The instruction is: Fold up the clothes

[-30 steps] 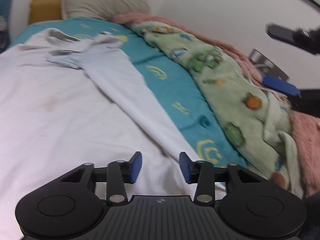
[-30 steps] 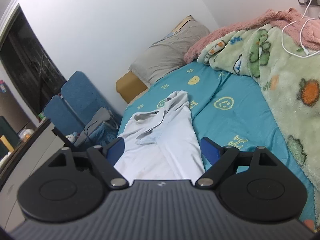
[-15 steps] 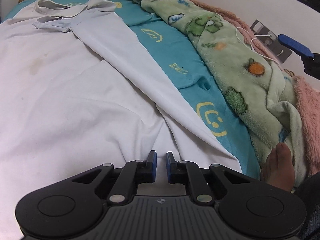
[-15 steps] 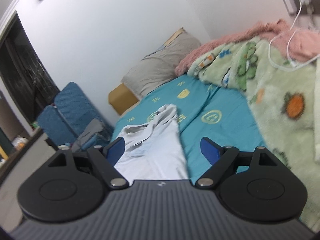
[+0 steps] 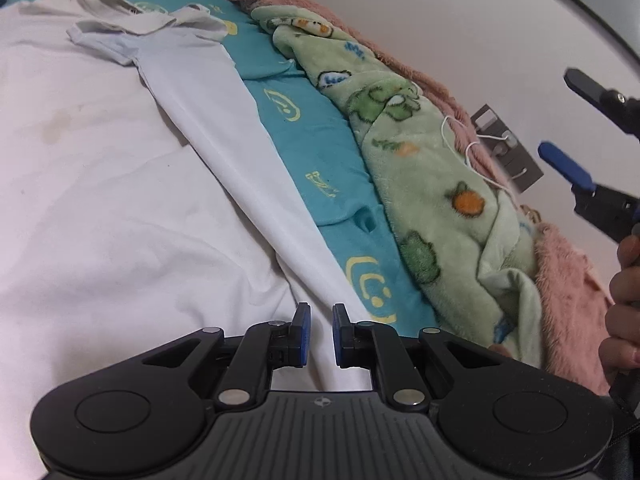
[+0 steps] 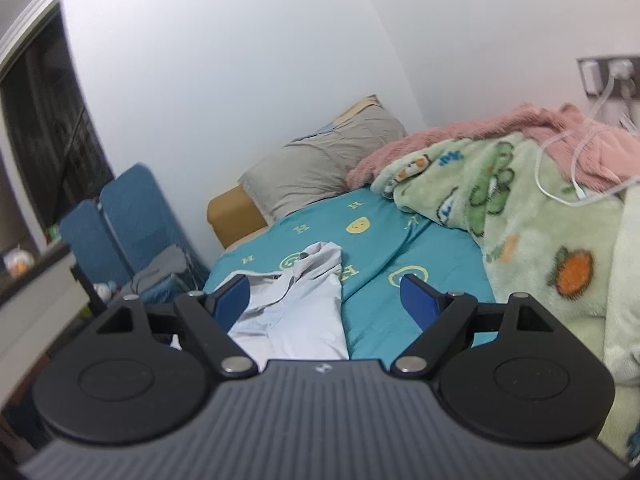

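White shirt (image 5: 120, 200) spread on the bed (image 5: 316, 148).
Left gripper (image 5: 319, 336) pinches the shirt's hem with fingers narrowed; right gripper (image 6: 326, 300) hovers, fingers wide, empty.

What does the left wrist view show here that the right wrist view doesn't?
Only the left wrist view: the left gripper, jaws nearly shut over the white shirt's near edge, and the person's hand.

Only the right wrist view: blue chairs and a dark doorway.

Both: shirt, teal sheet, green blanket, right gripper, jaws open.
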Tool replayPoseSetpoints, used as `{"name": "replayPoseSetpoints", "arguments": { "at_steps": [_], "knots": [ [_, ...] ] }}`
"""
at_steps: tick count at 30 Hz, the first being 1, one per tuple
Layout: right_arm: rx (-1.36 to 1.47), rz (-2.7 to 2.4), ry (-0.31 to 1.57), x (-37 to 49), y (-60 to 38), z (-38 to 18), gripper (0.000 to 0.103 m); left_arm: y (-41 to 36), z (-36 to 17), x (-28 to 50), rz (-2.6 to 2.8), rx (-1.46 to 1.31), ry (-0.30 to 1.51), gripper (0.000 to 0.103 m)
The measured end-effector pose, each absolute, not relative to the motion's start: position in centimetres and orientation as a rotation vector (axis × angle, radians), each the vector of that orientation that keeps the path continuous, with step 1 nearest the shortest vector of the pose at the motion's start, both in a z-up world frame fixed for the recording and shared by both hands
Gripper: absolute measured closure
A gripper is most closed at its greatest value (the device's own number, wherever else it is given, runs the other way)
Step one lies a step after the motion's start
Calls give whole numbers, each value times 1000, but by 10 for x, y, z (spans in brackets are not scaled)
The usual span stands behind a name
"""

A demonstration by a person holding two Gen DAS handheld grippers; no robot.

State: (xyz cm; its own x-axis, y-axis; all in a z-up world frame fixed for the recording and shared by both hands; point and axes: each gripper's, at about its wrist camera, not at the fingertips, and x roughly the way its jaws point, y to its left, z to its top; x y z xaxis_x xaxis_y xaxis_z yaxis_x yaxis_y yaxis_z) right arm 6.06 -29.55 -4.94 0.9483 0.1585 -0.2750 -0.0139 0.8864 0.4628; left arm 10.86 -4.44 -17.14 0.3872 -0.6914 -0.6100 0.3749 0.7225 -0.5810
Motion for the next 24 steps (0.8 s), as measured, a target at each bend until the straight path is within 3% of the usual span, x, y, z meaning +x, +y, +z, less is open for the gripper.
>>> {"name": "replayPoseSetpoints", "arguments": {
  "at_steps": [9, 20, 22, 24],
  "knots": [
    [600, 107, 360, 67, -309, -60, 18, -66, -193, 110, -790, -344, 1027, 89],
    [612, 146, 454, 80, -295, -76, 18, -82, -202, 110, -831, -323, 1070, 69],
    [604, 145, 461, 82, -293, -77, 18, -83, -201, 110, -832, -316, 1070, 72],
    [599, 143, 468, 83, -292, -78, 18, -83, -200, 109, -826, -308, 1077, 84]
  ]
}}
